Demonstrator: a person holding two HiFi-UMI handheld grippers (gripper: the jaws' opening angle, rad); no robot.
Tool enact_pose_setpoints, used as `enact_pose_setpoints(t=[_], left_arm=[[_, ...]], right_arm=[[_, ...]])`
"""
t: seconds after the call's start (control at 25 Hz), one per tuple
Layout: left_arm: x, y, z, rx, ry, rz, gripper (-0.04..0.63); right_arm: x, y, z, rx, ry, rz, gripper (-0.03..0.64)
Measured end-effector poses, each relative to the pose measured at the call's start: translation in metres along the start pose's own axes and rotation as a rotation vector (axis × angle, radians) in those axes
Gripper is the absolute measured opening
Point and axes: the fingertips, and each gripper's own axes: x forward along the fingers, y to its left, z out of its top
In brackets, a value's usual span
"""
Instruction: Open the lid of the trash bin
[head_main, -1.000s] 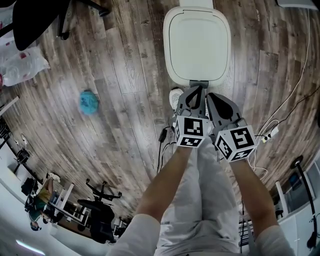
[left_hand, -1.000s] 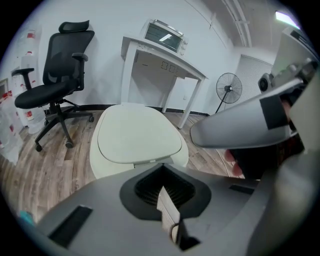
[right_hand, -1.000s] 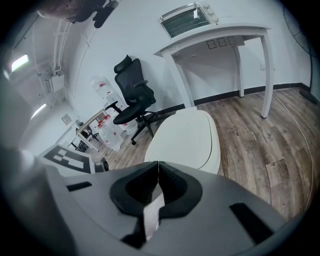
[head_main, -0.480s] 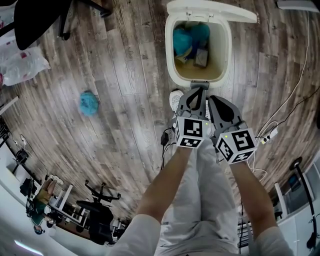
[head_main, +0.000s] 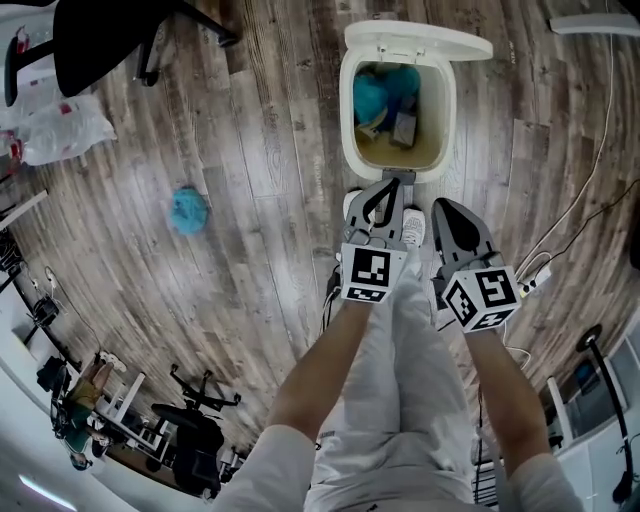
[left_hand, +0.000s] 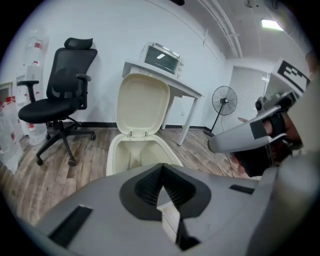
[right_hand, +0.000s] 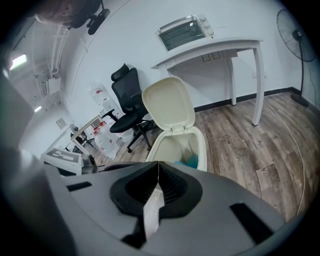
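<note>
With left claw (head_main: 392, 184) and right claw (head_main: 441, 204) both pressed together on nothing, just short of bin (head_main: 346, 100) at 12 o'clock, lid (head_main: 418, 38) tipped up behind it, could see lid drop shut should whatever props it let go.

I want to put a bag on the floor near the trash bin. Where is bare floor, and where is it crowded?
Bare floor lies left of the trash bin, up to the blue object. Right of the bin it is bare as far as the cables. Crowded: inside the bin, and just in front, where the left gripper and right gripper hang.
</note>
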Motion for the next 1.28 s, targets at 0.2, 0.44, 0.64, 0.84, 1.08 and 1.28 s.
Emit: enact_pose_setpoints(t=[0.2,0.44,0.64,0.84,1.08,1.28], left_arm=[[-0.034,-0.001,0.072,0.037,-0.081,0.023,-0.003],[-0.086,-0.019,0.157,0.054,-0.157,0.040,-0.003],[-0.144,-0.037,0.225,0.066,-0.227,0.050,-0.003],[-0.213,-0.059,0.293,0.132,-0.303,0.071,-0.003],[-0.299,-0.098,0.377,0.195,-0.427,0.093,-0.003],[-0.350,-0.132,0.412,0.185,-0.485,0.137,-0.003]], right_arm=[[-0.044,0.002,0.065,-0.007,-0.093,-0.025,0.017],[-0.109,0.024,0.139,-0.038,-0.190,-0.026,0.017],[-0.168,0.058,0.196,-0.057,-0.261,0.002,0.017],[-0.236,0.088,0.246,-0.095,-0.329,0.053,0.017],[-0.315,0.126,0.292,-0.157,-0.397,0.148,0.017],[-0.370,0.143,0.313,-0.203,-0.454,0.188,0.017]])
